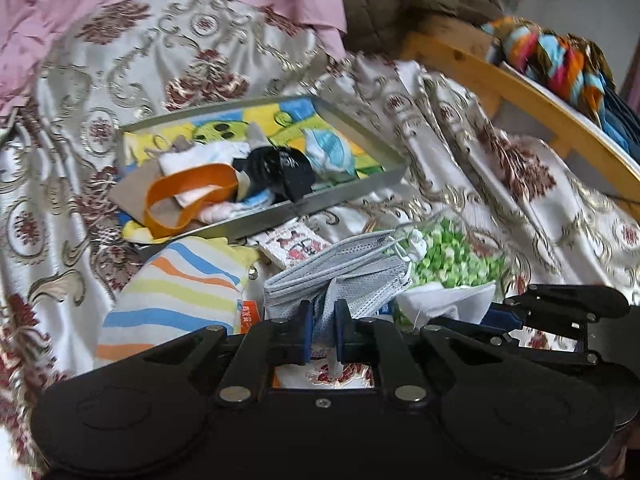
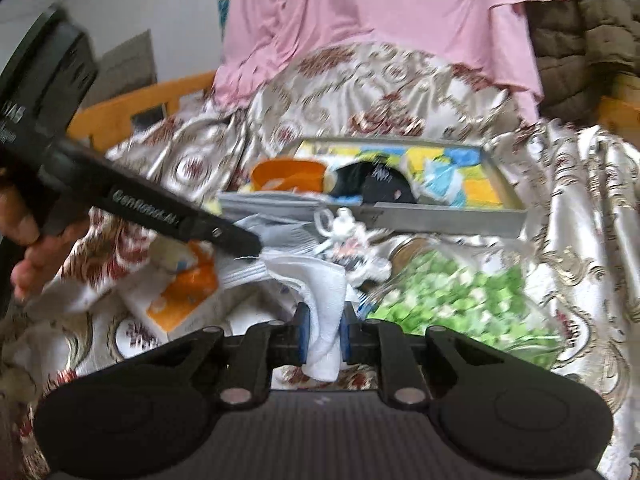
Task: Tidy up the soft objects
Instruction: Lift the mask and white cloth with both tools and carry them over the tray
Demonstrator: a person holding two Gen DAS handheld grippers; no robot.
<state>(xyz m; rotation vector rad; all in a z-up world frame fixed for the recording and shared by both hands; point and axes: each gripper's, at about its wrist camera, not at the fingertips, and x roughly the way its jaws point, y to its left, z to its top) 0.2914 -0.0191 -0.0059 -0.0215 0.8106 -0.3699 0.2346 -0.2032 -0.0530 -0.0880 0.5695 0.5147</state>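
Note:
My left gripper is shut on a grey-blue face mask, which bunches up between the blue pads just above the bedspread. My right gripper is shut on a white cloth that hangs down between its fingers. Beyond both lies a metal tray with a colourful liner, holding an orange band, a black item and white and blue socks. The right gripper shows at the right in the left wrist view. The left gripper crosses in from the left in the right wrist view.
A striped cloth, a green floral bag and an orange-and-white packet lie on the patterned bedspread. Pink fabric and a brown quilted coat hang behind. A wooden frame carries a colourful scarf. A person's hand is at left.

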